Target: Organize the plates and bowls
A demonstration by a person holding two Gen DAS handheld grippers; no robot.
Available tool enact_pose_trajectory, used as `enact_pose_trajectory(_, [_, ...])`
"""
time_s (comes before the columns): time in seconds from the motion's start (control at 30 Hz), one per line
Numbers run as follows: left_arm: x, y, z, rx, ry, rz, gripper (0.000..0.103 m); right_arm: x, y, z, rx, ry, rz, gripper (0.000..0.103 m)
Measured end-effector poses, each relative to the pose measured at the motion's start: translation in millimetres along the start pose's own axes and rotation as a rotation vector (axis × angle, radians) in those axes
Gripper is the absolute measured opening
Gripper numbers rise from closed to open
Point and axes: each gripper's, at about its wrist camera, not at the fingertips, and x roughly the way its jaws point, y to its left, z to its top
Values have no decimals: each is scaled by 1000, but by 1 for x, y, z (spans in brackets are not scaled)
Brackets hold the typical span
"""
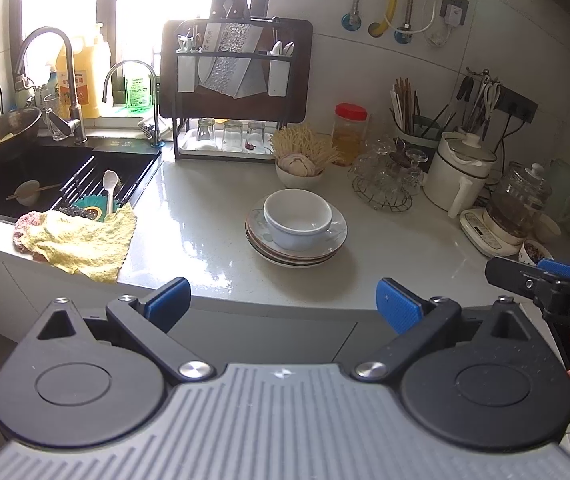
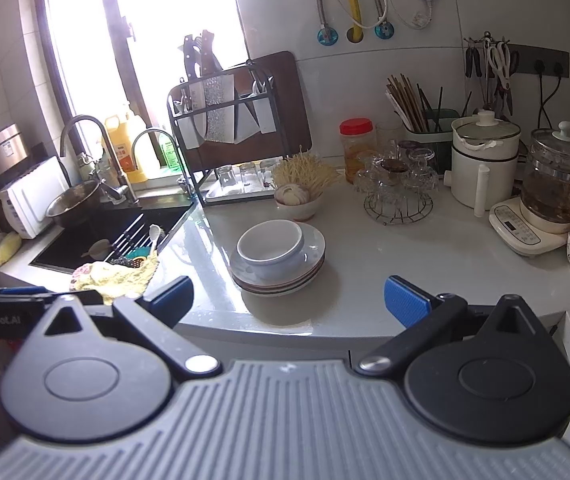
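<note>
The left tool [image 1: 283, 300] hangs released, its blue pads spread wide and holding nothing, just off the front edge of the desk [image 1: 205, 216]. The right tool [image 2: 289, 300] is likewise spread and empty, beside it. Ahead of both, a white bowl [image 1: 297, 216] sits upright on a stack of plates [image 1: 297, 250] in the middle of the desk. A yellow cloth [image 1: 81, 240] lies by the sink [image 1: 65, 184] to the left.

I read "GenRobot.AI" on the side of my left gripper [image 2: 1, 300]; on my right gripper [image 1: 557, 280] only the letters "DA" show.
</note>
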Motion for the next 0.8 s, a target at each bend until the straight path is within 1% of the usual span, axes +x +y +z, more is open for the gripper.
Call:
enact_pose_trajectory(0.33, [-9,-6,-3,15,-9,-10,101,-10,0,-4,12,-5,-3,103])
enact_pose_trajectory(0.5, [-14,-7,-6,6,-14,-18,101,-14,0,-4,8,-10,-2,103])
enact_pose_trajectory(0.8, [-23,-8,-12,9,-25,-5,101,-17,1,-5,10,-7,6,103])
